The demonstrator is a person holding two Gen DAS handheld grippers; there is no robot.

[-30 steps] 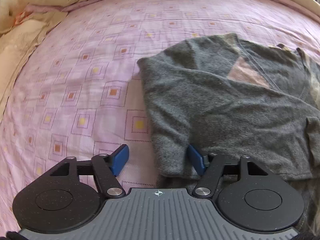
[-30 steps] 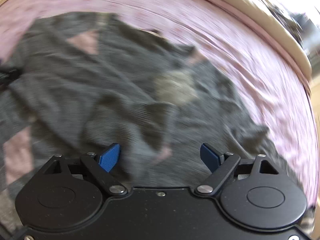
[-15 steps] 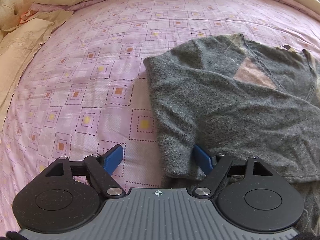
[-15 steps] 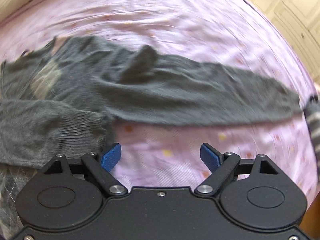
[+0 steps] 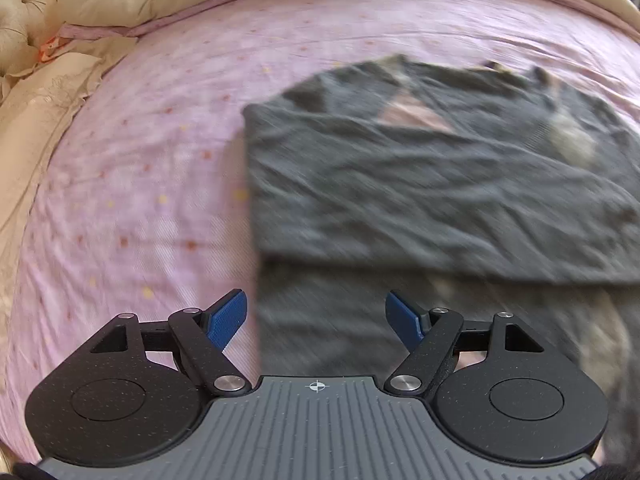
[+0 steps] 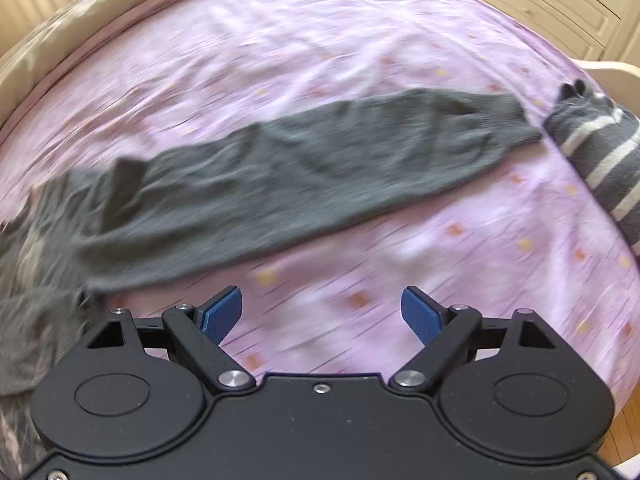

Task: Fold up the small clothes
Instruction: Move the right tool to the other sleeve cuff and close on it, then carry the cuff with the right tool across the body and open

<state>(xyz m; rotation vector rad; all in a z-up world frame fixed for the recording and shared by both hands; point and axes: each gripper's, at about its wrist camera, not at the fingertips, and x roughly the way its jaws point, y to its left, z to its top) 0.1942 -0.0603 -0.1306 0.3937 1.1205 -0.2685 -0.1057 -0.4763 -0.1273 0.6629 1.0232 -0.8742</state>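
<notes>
Sweater (image 5: pixel 420 184) lay on the pink bedspread (image 5: pixel 140 168) ahead of the left gripper (image 5: pixel 316 314), whose jaws stood wide apart and empty, one sleeve seemingly folded across the body. Ahead of the right gripper (image 6: pixel 322 312), likewise spread wide and holding nothing, the other sleeve (image 6: pixel 320 176) stretched out flat, its long axis running crosswise to the fingers, cuff far to the right and shoulder to the left. That sleeve lay nearer the right gripper, which looked the likelier one to take it. Just beyond the cuff sat a striped garment (image 6: pixel 600 152), touching or nearly so; blur hid which.
</notes>
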